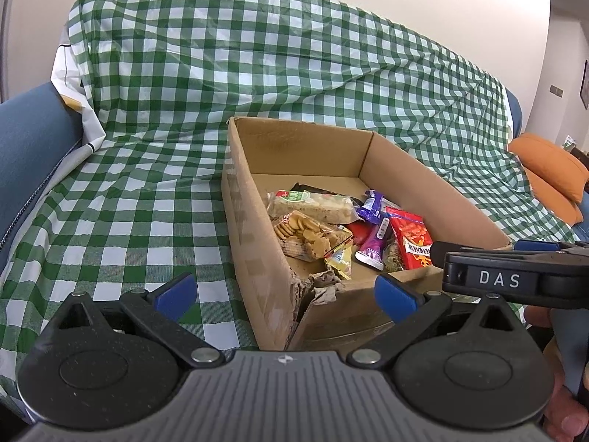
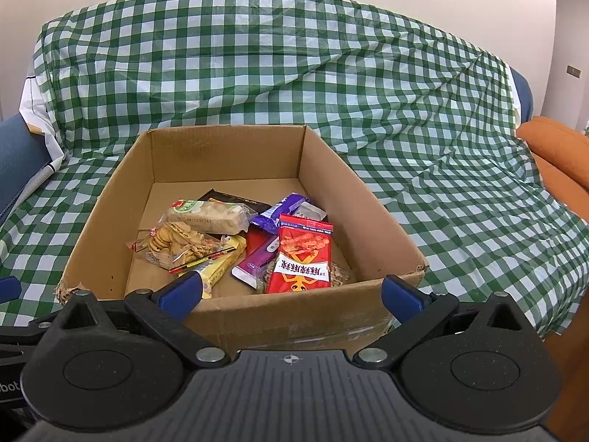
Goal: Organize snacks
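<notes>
An open cardboard box (image 2: 353,199) sits on a green checked cloth (image 2: 441,147). It holds several snack packs: a red packet (image 2: 303,254), a clear bag of round crackers (image 2: 176,245), a pale wafer pack (image 2: 210,215), purple wrappers (image 2: 283,208) and a yellow bar (image 2: 221,267). The same box (image 1: 250,221) and red packet (image 1: 410,237) show in the left wrist view. My left gripper (image 1: 285,294) is open and empty at the box's torn near corner. My right gripper (image 2: 291,293) is open and empty at the box's near wall. It also shows in the left wrist view (image 1: 515,276).
The cloth (image 1: 147,147) covers a blue sofa (image 1: 29,140). An orange cushion (image 2: 559,151) lies at the right end, also in the left wrist view (image 1: 552,173). White walls stand behind.
</notes>
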{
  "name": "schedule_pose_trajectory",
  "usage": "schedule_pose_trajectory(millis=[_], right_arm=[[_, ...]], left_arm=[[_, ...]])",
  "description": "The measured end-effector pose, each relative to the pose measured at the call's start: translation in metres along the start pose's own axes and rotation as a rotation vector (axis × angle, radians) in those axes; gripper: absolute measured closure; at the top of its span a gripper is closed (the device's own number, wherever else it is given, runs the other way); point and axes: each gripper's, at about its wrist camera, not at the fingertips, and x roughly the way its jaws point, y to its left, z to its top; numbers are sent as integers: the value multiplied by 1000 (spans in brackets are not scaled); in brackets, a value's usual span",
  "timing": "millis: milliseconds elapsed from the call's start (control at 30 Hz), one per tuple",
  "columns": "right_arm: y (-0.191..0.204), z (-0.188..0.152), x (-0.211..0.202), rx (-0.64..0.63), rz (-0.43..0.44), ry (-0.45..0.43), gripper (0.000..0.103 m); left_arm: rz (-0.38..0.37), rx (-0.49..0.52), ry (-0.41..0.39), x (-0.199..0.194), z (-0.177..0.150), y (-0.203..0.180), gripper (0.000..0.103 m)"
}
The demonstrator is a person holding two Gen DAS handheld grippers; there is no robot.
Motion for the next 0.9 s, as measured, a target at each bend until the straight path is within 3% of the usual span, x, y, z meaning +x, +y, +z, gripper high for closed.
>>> schedule_pose_trajectory(millis=[900], right_arm=[[4, 1, -1, 5, 2, -6, 1]], left_arm=[[-18, 28, -14, -1, 0, -3, 0]])
